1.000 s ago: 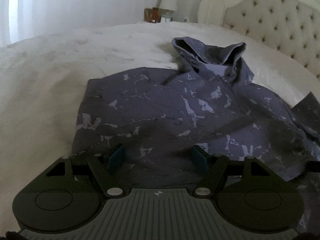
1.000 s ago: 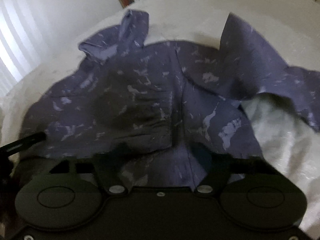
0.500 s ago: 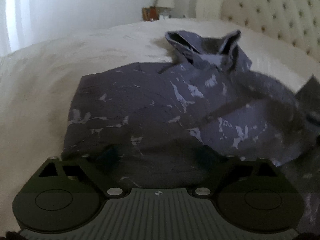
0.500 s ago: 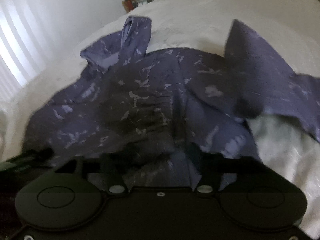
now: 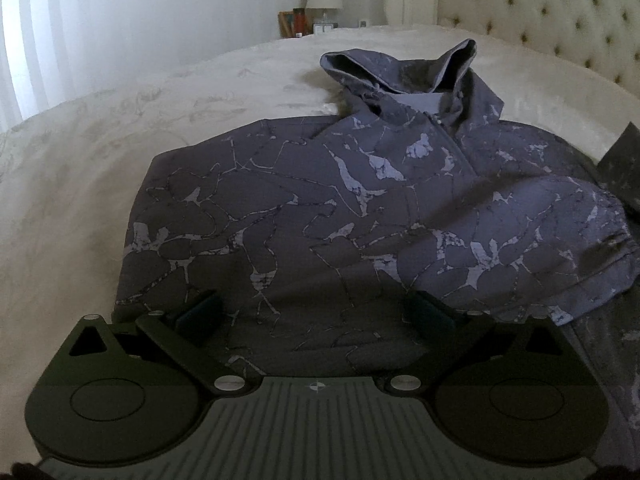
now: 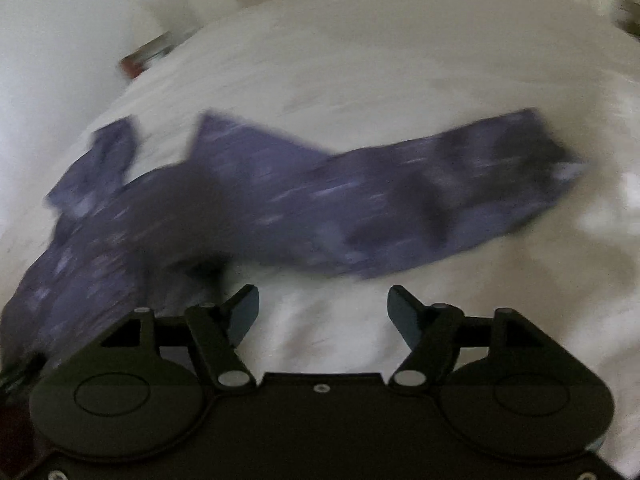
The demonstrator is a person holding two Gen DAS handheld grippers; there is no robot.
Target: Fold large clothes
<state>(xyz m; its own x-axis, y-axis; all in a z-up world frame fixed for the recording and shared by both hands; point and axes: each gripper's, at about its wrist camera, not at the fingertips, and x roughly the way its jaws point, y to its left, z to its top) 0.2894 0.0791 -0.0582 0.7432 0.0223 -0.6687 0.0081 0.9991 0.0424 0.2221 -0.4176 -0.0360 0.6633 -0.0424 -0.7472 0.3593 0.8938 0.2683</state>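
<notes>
Hoodie: the purple marble-patterned hooded sweatshirt lay on the white quilted bedspread, filling the centre of the left wrist frame.
Hood: the hood stood at the sweatshirt's far end, upper centre.
Sleeve: one sleeve stretched toward the right of the right wrist frame, on the bedspread.
Headboard: the cream tufted headboard sat behind the bed, upper right.
Lamp: the white-shaded table lamp stood beyond the bed, top centre.
Left gripper: lower centre, over the sweatshirt's near hem.
Right gripper: lower centre, over bare bedspread, just right of the sweatshirt.
</notes>
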